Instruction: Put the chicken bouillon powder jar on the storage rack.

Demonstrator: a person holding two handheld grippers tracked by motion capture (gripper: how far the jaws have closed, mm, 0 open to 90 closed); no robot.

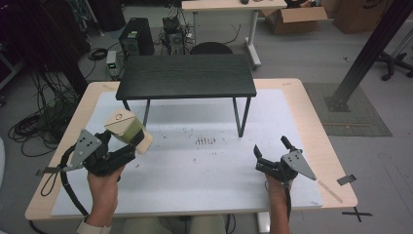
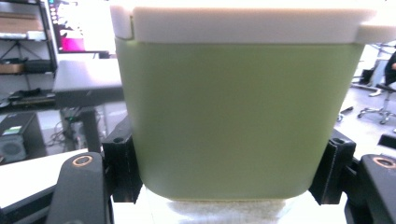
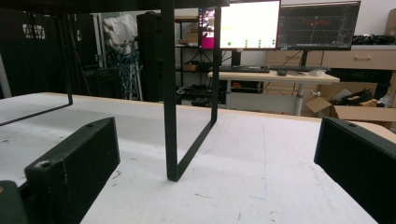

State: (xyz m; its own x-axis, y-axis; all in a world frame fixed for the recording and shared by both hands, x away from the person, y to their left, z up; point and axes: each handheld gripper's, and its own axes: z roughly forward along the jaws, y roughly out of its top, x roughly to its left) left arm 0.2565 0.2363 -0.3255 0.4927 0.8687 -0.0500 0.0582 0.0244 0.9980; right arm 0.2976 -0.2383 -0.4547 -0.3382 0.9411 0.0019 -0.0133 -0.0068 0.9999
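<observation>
A pale green container (image 1: 130,130) with a white lid is held tilted above the left side of the white mat. My left gripper (image 1: 127,141) is shut on it. In the left gripper view the green container (image 2: 233,112) stands close up, its white lid (image 2: 243,23) at the top, and the black fingers (image 2: 122,168) press on its two lower sides. My right gripper (image 1: 270,145) rests low on the mat at the right, open, with nothing between its fingers (image 3: 74,168).
A low black table (image 1: 187,75) stands on the far half of the white mat (image 1: 204,170); its thin frame leg (image 3: 170,93) rises just ahead of my right gripper. Computers, cables and a cardboard box lie on the floor beyond.
</observation>
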